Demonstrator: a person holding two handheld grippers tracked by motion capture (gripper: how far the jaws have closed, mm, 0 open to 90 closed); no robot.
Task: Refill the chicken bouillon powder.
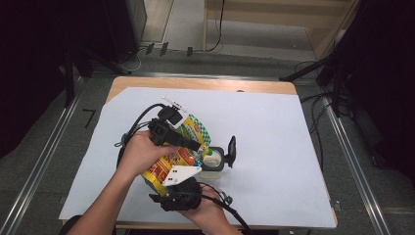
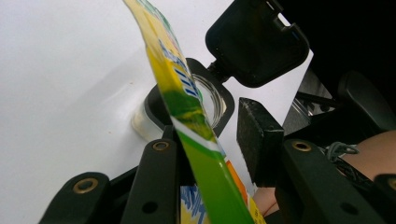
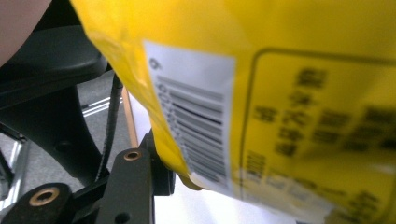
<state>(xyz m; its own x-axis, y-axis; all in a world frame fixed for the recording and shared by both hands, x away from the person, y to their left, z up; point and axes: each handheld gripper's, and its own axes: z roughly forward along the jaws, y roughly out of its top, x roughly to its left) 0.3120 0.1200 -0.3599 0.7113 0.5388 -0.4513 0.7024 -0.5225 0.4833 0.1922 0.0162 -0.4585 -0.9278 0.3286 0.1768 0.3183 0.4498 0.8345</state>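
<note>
We hold a yellow snack bag (image 1: 169, 164) up over the desk (image 1: 274, 132). Our left claw (image 2: 212, 144) grips its green edge, our right claw (image 1: 178, 193) its bottom. An open jar (image 1: 213, 164) sits just beside it.

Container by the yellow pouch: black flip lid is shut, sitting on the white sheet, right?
Not shut. The high view shows the container with its black lid flipped open and standing up beside the mouth; the left gripper view shows it too. It does sit on the white sheet by the yellow pouch.
</note>
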